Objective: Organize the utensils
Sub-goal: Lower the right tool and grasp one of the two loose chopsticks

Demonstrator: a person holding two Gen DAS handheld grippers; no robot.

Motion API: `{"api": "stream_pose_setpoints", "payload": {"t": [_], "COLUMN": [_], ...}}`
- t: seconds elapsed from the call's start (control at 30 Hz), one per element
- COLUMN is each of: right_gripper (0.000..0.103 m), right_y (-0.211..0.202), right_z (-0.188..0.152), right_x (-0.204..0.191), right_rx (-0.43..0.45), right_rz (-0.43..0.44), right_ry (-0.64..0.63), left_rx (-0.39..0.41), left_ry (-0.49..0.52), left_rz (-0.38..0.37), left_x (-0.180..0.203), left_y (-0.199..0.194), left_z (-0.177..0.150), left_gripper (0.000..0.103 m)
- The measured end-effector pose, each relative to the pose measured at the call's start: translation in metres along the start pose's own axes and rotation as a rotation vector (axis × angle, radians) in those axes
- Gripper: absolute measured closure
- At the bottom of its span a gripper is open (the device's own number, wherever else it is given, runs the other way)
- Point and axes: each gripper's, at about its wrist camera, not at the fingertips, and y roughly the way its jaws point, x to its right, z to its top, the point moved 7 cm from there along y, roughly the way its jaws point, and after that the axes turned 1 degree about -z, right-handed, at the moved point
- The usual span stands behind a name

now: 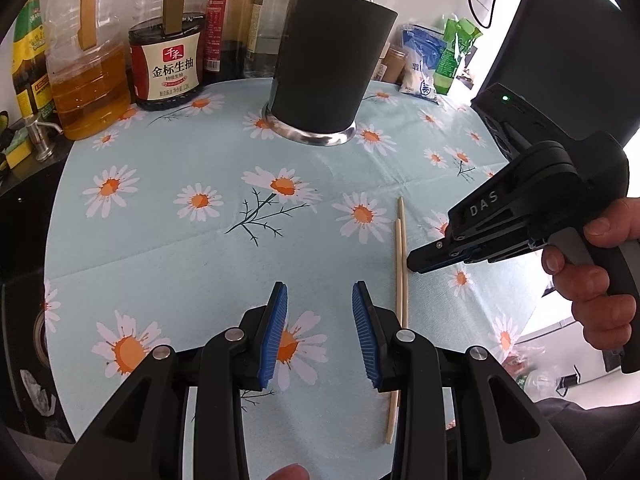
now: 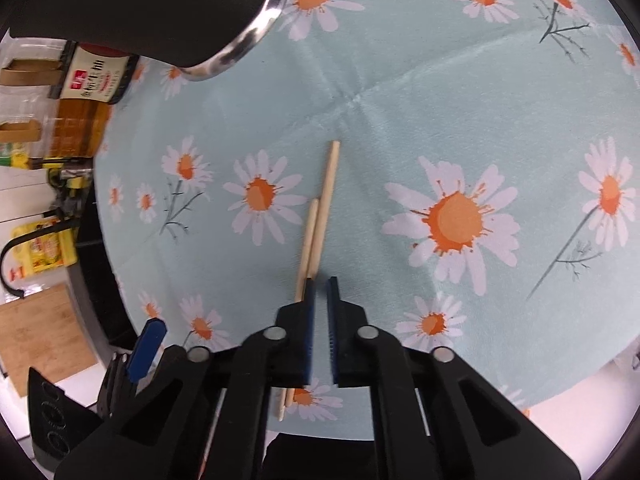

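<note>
Looking at your right gripper [image 2: 321,296], the jaws are pinched nearly together with only a thin gap and nothing clamped; the two chopsticks [image 2: 320,216] lie flat on the daisy tablecloth [image 2: 400,120], passing under the left blue pad [image 2: 309,320] rather than between the pads; so I'd guess a lift from here brings up air, or drags one stick sideways and splits the pair.

Your left gripper [image 1: 320,332] hangs partly open over the cloth with nothing between its pads; the chopsticks sit just beside its right finger, so a careless dip could knock them too.

Main risk, I'd say, is the sticks rolling; they're round and thin, and they lie close together but staggered, so one may slip out even if you re-grab.

The dark utensil holder [image 1: 328,60] stands well apart at the far side, already with sticks poking out the top; nothing blocks the path over there; the soy sauce bottle [image 1: 170,64] and oil jug [image 1: 86,80] crowd its left, though, so swing wide of those.
</note>
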Motion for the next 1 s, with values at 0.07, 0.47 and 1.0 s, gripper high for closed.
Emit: {"api": "stream_pose_setpoints", "payload": {"t": [0.07, 0.47, 1.0], "right_gripper": [0.096, 0.095, 0.098], "right_y": [0.001, 0.002, 0.005], "right_z": [0.001, 0.001, 0.003], "right_x": [-0.001, -0.004, -0.018], "right_rx": [-0.003, -0.004, -0.011], "right_rz": [-0.018, -0.011, -0.215], "right_ry": [0.008, 0.046, 0.043], "left_rx": [0.002, 0.016, -0.005], "left_ry": [-0.008, -0.013, 0.013], "left_rz": [-0.012, -0.044, -0.061], "left_x": [-0.002, -0.004, -0.001], "left_y": [0.002, 0.005, 0.010], "left_z": [0.000, 0.001, 0.002], "left_gripper": [0.070, 0.070, 0.070]}}
